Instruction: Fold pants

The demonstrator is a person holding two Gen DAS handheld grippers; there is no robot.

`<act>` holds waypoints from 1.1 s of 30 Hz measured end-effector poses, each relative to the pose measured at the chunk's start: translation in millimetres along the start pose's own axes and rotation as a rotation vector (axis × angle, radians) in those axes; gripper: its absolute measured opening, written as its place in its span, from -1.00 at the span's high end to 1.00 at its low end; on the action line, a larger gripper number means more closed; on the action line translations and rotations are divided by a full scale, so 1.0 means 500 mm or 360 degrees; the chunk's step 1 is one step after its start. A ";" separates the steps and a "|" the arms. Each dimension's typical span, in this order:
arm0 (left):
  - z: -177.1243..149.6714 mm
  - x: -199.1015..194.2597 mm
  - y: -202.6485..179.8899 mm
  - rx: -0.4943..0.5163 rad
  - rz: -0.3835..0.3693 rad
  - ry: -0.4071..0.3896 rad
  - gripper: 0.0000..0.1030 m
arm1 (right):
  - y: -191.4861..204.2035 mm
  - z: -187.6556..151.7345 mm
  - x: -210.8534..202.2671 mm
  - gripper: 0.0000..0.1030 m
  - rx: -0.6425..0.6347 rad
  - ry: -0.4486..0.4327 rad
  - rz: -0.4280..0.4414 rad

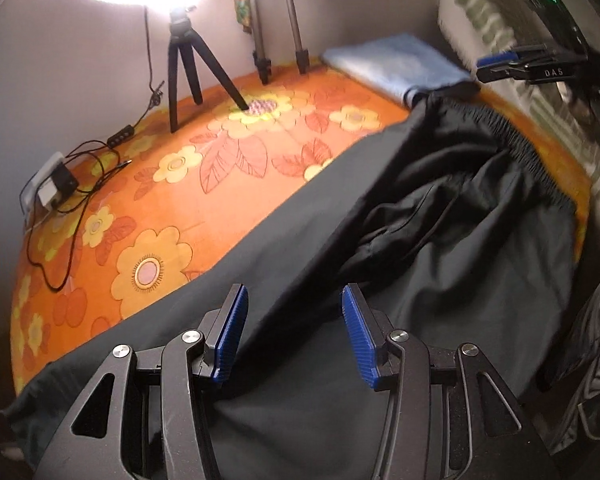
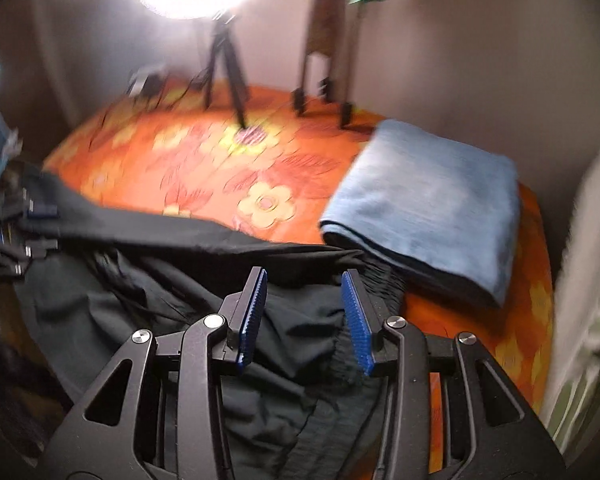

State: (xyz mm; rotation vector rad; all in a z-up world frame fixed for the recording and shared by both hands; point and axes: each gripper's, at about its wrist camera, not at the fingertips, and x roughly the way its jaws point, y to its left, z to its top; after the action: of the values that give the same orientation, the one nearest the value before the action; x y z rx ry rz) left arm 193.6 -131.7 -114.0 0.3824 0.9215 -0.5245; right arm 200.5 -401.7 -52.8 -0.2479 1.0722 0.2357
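The black pants [image 1: 440, 216] lie rumpled on the orange flowery cloth [image 1: 172, 184]. They look soft and floppy (maybe slippery), so grab the stretchy waistband. The left gripper [image 1: 295, 332] and right gripper [image 2: 305, 316] hang half open, holding nothing.

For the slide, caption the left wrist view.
Open left gripper above black pants on orange floral cover.

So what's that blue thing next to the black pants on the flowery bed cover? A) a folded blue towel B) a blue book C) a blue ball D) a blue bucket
A: the folded blue towel lies flat in soft layers on the orange flowered cover, beside the waistband of the black pants.
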 end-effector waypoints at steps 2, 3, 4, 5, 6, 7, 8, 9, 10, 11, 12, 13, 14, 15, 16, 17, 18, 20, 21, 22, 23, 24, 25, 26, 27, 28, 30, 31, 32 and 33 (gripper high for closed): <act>-0.001 0.014 -0.004 0.0027 0.0020 0.0027 0.07 | 0.021 0.007 0.040 0.20 -0.0148 0.0070 -0.0010; -0.001 0.022 -0.007 0.0047 0.0030 0.0041 0.07 | 0.031 0.009 0.061 0.20 -0.0228 0.0105 -0.0010; -0.001 0.029 -0.010 0.0066 0.0035 0.0055 0.07 | 0.039 0.010 0.076 0.20 -0.0285 0.0131 -0.0008; 0.000 0.034 -0.013 0.0080 0.0041 0.0063 0.07 | 0.048 0.010 0.091 0.20 -0.0348 0.0160 -0.0007; 0.001 0.039 -0.015 0.0095 0.0057 0.0066 0.07 | 0.056 0.011 0.106 0.20 -0.0408 0.0182 -0.0011; 0.003 0.043 -0.016 0.0108 0.0078 0.0066 0.07 | 0.065 0.013 0.123 0.20 -0.0486 0.0206 -0.0021; 0.006 0.048 -0.015 0.0119 0.0099 0.0067 0.07 | 0.070 0.014 0.132 0.20 -0.0531 0.0216 -0.0037; 0.009 0.053 -0.013 0.0121 0.0116 0.0071 0.07 | 0.077 0.016 0.144 0.20 -0.0598 0.0222 -0.0064; 0.011 0.058 -0.010 0.0120 0.0113 0.0077 0.07 | 0.081 0.016 0.151 0.20 -0.0638 0.0226 -0.0071; 0.012 0.064 -0.008 0.0121 0.0107 0.0089 0.08 | 0.084 0.017 0.159 0.20 -0.0678 0.0233 -0.0071; 0.013 0.067 -0.006 0.0122 0.0106 0.0093 0.08 | 0.086 0.019 0.165 0.20 -0.0702 0.0242 -0.0065; 0.012 0.070 -0.004 0.0125 0.0100 0.0098 0.17 | 0.089 0.020 0.172 0.20 -0.0734 0.0252 -0.0064; 0.012 0.072 -0.003 0.0125 0.0092 0.0106 0.31 | 0.090 0.020 0.181 0.20 -0.0767 0.0262 -0.0066; 0.012 0.073 0.000 0.0124 0.0088 0.0107 0.38 | 0.090 0.022 0.188 0.20 -0.0790 0.0275 -0.0074; 0.012 0.073 0.002 0.0119 0.0091 0.0105 0.54 | 0.089 0.022 0.198 0.20 -0.0815 0.0289 -0.0084; 0.013 0.073 0.010 0.0102 0.0081 0.0101 0.71 | 0.088 0.023 0.206 0.20 -0.0823 0.0298 -0.0089; 0.013 0.073 0.014 0.0090 0.0069 0.0098 0.80 | 0.086 0.026 0.212 0.20 -0.0824 0.0303 -0.0093; 0.016 0.069 0.023 0.0067 0.0061 0.0081 0.85 | 0.081 0.031 0.224 0.20 -0.0814 0.0303 -0.0097; 0.016 0.068 0.025 0.0064 0.0054 0.0080 0.88 | 0.080 0.034 0.229 0.20 -0.0808 0.0302 -0.0093; 0.016 0.068 0.026 0.0061 0.0053 0.0077 0.88 | 0.079 0.036 0.234 0.20 -0.0803 0.0302 -0.0084; 0.016 0.067 0.027 0.0059 0.0045 0.0073 0.91 | 0.080 0.038 0.238 0.20 -0.0804 0.0305 -0.0075; 0.016 0.068 0.026 0.0062 0.0040 0.0072 0.92 | 0.082 0.039 0.242 0.20 -0.0811 0.0311 -0.0066; 0.015 0.068 0.024 0.0072 0.0048 0.0065 0.92 | 0.086 0.038 0.246 0.20 -0.0830 0.0319 -0.0064; 0.015 0.068 0.023 0.0077 0.0047 0.0062 0.92 | 0.092 0.038 0.249 0.20 -0.0854 0.0323 -0.0065; 0.015 0.067 0.022 0.0080 0.0046 0.0060 0.92 | 0.097 0.037 0.249 0.20 -0.0877 0.0324 -0.0063; 0.015 0.066 0.021 0.0081 0.0048 0.0056 0.92 | 0.104 0.038 0.248 0.20 -0.0899 0.0328 -0.0047; 0.014 0.062 0.024 0.0074 0.0049 0.0042 0.93 | 0.113 0.043 0.247 0.20 -0.0925 0.0332 -0.0018; 0.015 0.059 0.027 0.0063 0.0050 0.0031 0.93 | 0.118 0.045 0.246 0.20 -0.0950 0.0335 -0.0017; 0.016 0.057 0.030 0.0051 0.0047 0.0024 0.93 | 0.122 0.048 0.251 0.20 -0.0965 0.0343 -0.0031; 0.016 0.055 0.032 0.0041 0.0044 0.0018 0.93 | 0.124 0.049 0.255 0.20 -0.0973 0.0351 -0.0034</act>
State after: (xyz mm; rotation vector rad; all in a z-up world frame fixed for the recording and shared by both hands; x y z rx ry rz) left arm 221.7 -130.1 -131.0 0.4211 0.9197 -0.5095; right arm 260.4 -326.7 -160.0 -0.8487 1.1936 0.5255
